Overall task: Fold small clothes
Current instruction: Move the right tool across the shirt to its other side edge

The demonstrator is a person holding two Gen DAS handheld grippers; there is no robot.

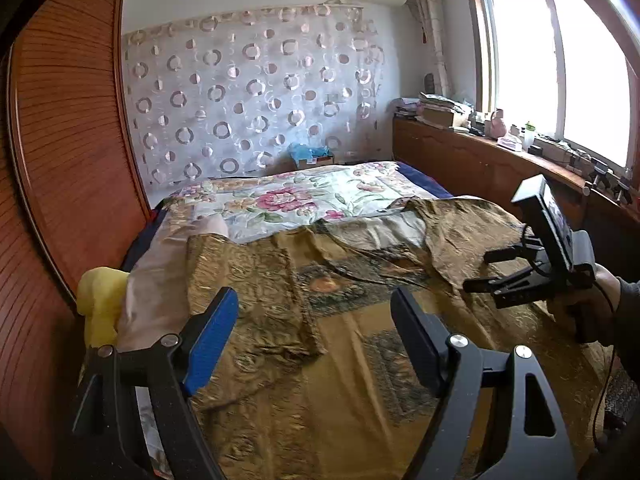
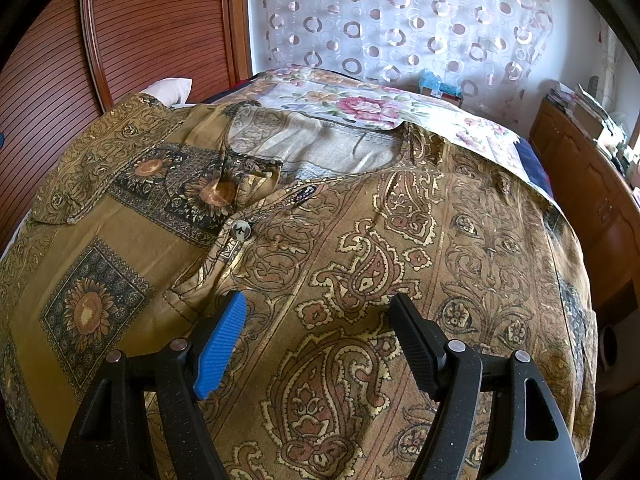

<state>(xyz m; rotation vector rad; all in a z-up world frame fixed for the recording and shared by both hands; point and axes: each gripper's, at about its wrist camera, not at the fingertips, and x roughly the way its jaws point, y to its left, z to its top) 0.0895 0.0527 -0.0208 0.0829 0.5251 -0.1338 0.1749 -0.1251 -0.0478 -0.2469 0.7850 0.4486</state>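
Note:
A gold-brown patterned shirt (image 1: 352,320) lies spread on the bed, its left sleeve (image 1: 248,288) folded inward over the body. In the right wrist view the shirt (image 2: 360,248) fills the frame, neckline (image 2: 312,152) toward the far end, one button (image 2: 241,229) near the placket. My left gripper (image 1: 314,312) is open and empty, held just above the shirt's left part. My right gripper (image 2: 318,320) is open and empty, low over the shirt's chest. It also shows in the left wrist view (image 1: 480,272), over the shirt's right side.
A floral quilt (image 1: 304,196) covers the far half of the bed. A wooden wardrobe (image 1: 64,152) stands along the left. A low wooden cabinet (image 1: 480,160) with clutter runs under the window at right. A yellow item (image 1: 102,300) lies at the bed's left edge.

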